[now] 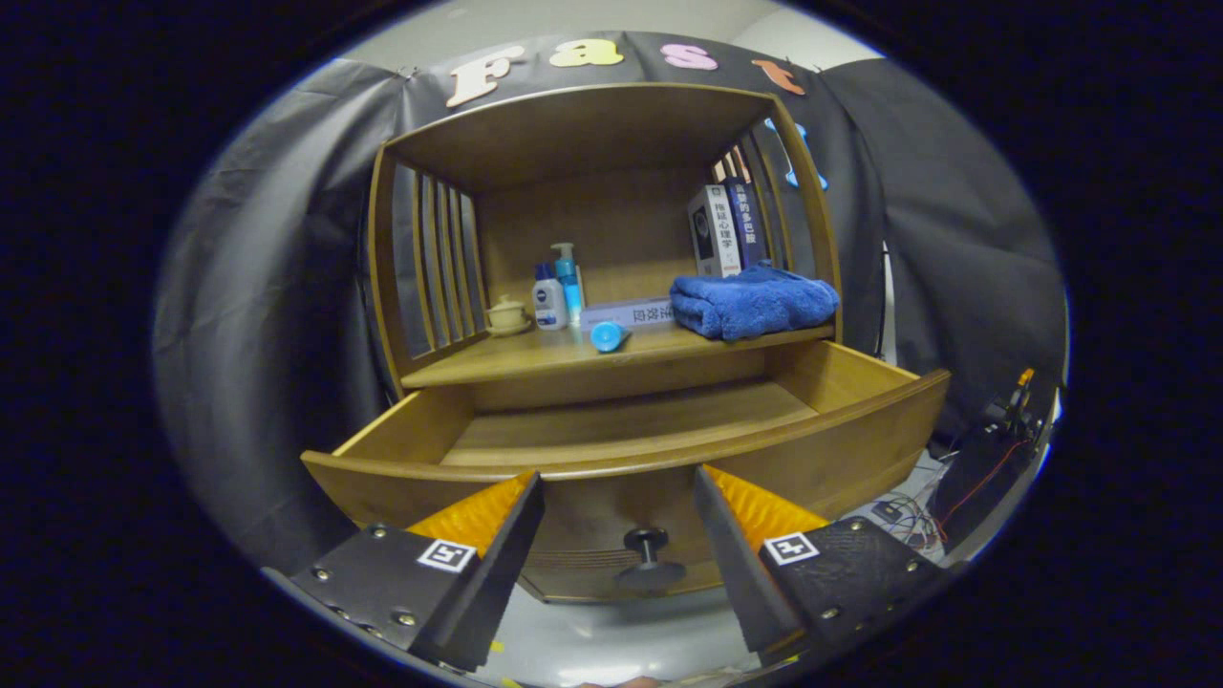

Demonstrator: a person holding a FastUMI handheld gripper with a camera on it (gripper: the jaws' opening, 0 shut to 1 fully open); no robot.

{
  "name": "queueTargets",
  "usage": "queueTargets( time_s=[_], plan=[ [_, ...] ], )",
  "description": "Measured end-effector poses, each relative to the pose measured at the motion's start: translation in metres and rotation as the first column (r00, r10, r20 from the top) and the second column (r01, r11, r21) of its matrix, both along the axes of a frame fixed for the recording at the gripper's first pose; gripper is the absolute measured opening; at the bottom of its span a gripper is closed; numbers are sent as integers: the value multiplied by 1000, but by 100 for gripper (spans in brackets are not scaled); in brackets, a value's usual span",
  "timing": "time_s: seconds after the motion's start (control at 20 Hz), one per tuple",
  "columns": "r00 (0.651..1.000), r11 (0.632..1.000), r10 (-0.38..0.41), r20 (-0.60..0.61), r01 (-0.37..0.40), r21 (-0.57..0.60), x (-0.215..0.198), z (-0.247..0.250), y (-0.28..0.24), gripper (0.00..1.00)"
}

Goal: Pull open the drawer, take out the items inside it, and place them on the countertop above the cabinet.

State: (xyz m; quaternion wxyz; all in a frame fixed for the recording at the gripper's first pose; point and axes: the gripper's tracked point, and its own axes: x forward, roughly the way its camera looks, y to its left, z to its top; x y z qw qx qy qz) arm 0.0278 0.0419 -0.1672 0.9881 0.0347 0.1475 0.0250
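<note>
Gripper view: my claw [619, 492] is spread wide, holding nothing, the knob [648, 547] between its fingers. Drawer [631, 435] stands open, bare as far as I see. On the countertop, the towel [753, 301] (soft, light) wants a mid-fold pinch.

The gripper [619, 497] faces forward with its jaws spread wide apart, holding nothing between them. The two fingers rise from the lower part of the view and lean slightly toward each other at their tips, the left finger [478, 516] and the right finger [755, 511] sitting at about the same height. Each finger has a ribbed pad on its inner side and a small square printed marker on its outer block. The gap between the fingertips is open and neither pad presses on anything.
</note>
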Motion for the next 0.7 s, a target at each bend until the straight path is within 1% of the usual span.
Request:
queueTargets(
  time_s=[0.15, 0.2, 0.25, 0.3, 0.35, 0.7],
  plan=[
    [999, 1000, -11, 44, 10, 24, 8, 11, 1, 94],
    [1000, 1000, -14, 15, 13, 21, 17, 7, 2, 94],
    [1000, 1000, -14, 28, 13, 16, 17, 6, 3, 94],
    [1000, 1000, -12, 16, 12, 10, 25, 7, 3, 95],
    [1000, 1000, -10, 17, 10, 5, 28, 8, 3, 93],
    [1000, 1000, -5, -3, 5, -16, 81, 4, 8, 94]
  ],
)
